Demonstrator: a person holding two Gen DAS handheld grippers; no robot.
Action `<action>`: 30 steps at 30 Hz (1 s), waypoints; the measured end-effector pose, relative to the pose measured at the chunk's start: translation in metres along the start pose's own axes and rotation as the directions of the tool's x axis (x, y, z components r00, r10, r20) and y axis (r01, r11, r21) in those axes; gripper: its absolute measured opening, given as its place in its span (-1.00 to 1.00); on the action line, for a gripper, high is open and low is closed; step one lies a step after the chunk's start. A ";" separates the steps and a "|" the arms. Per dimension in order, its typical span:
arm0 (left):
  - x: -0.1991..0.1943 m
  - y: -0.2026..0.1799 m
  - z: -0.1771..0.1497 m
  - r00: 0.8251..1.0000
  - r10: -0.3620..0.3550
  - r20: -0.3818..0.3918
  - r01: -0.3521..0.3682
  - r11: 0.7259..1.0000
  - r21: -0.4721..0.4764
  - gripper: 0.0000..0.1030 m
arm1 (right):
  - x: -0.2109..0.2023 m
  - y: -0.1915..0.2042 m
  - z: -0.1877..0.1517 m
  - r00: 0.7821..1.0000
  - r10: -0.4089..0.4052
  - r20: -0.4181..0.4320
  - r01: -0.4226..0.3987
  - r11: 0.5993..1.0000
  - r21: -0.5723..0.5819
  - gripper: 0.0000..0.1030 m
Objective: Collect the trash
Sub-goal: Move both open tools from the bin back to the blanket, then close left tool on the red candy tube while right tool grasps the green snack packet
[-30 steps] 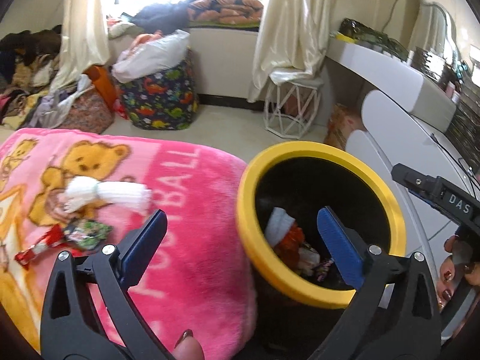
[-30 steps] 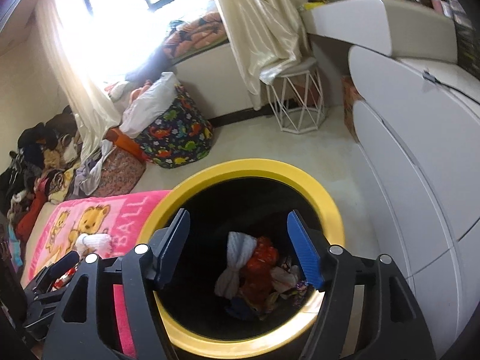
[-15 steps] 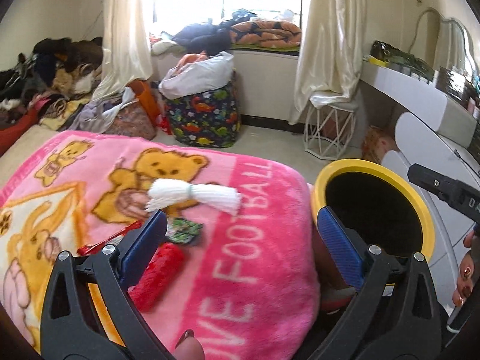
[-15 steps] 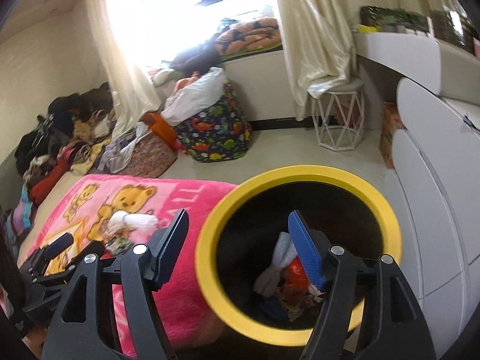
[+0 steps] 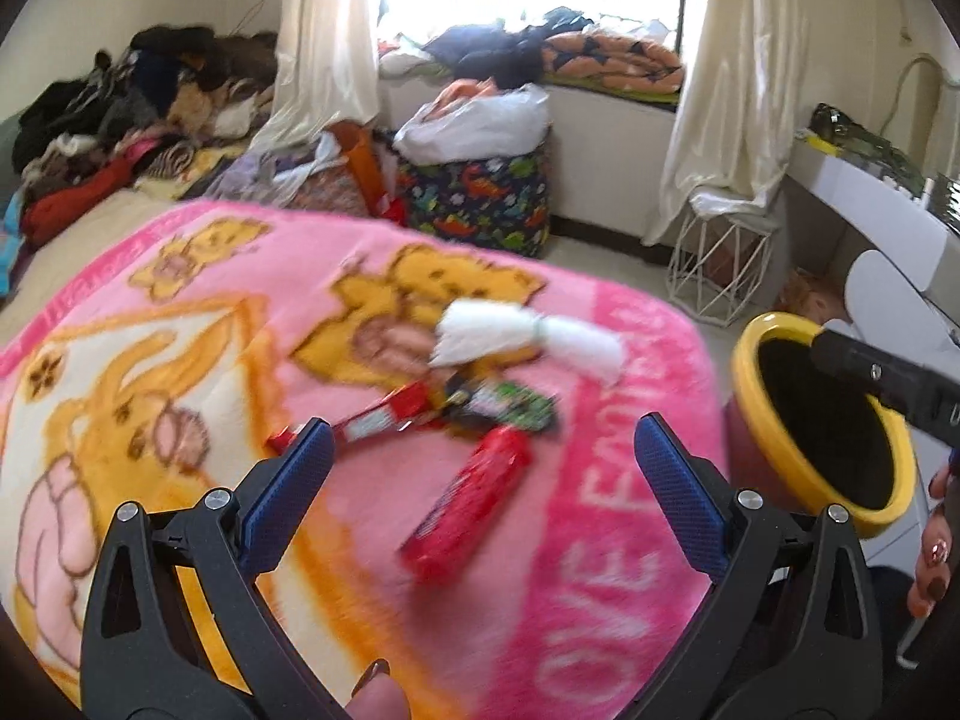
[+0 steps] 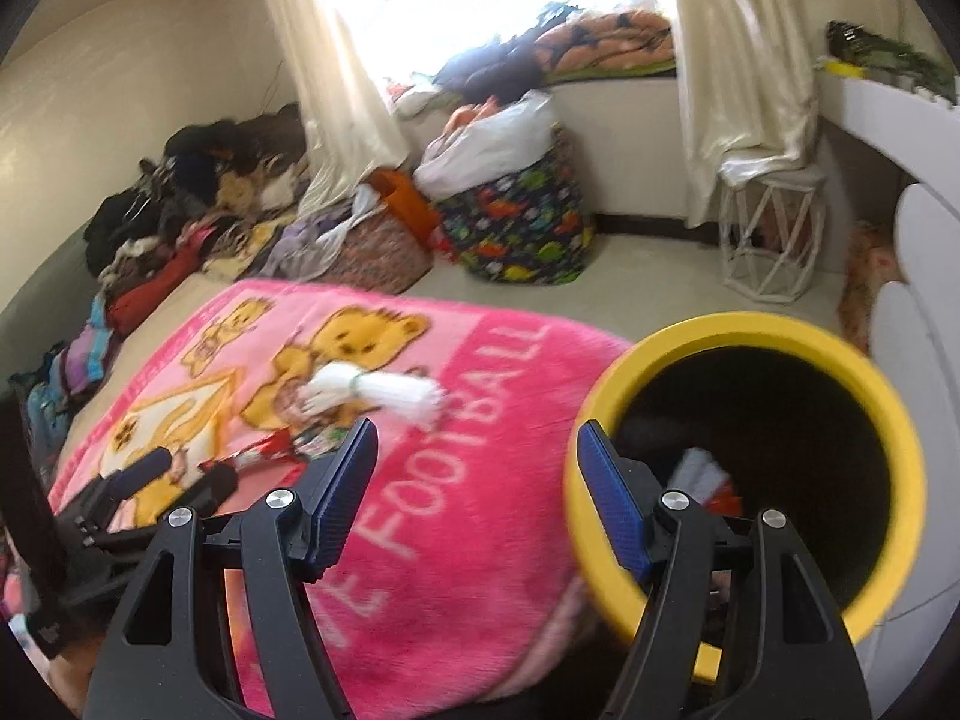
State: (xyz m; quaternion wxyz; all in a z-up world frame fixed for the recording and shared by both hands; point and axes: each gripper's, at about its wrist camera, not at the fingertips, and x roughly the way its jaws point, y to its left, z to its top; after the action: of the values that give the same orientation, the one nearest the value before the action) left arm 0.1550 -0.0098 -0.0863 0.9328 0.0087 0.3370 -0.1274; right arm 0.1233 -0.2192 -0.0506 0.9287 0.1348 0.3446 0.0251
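Left gripper (image 5: 477, 459): swung from yellow bin (image 5: 774, 414) to pink blanket (image 5: 180, 360); jaws wide, empty, above red packet (image 5: 468, 501). Wrappers, white bundle (image 5: 528, 339) at twelve o'clock. Right gripper (image 6: 477, 468): wide, empty; bin at three o'clock.

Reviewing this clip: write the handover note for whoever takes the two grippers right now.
Left gripper: open, empty, over the pink blanket.
Right gripper: open, empty, at the yellow-rimmed bin beside the bed.
Done: some trash already lies in the bin.
Left on the blanket: red wrapper, green packet, thin red-and-white wrapper, white bundle.
Next, probably: the red wrapper, nearest the left gripper.
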 end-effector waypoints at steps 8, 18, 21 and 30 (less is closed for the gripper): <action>0.018 0.035 -0.027 0.992 -0.060 -0.108 0.055 0.997 -0.049 0.49 | 0.065 0.041 0.005 0.989 0.061 -0.132 -0.066 0.997 -0.031 0.29; 0.045 0.038 -0.043 0.972 -0.153 -0.180 0.143 0.987 -0.067 0.27 | 0.145 0.063 -0.006 0.950 0.096 -0.297 -0.094 0.995 0.019 0.17; 0.049 0.036 -0.043 0.969 -0.172 -0.179 0.164 0.985 -0.061 0.20 | 0.160 0.062 -0.011 0.937 0.123 -0.327 -0.109 0.992 0.061 0.05; 0.062 0.021 -0.043 0.963 -0.177 -0.204 0.177 0.984 -0.021 -0.22 | 0.145 0.049 -0.009 0.937 0.217 -0.275 -0.183 0.973 0.143 -0.87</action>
State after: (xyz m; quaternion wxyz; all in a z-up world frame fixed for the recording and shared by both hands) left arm 0.1791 0.0006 -0.1596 0.8779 -0.0096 0.4311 -0.2082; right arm 0.2298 -0.1498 -0.1361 0.8517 0.2174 0.4617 0.1190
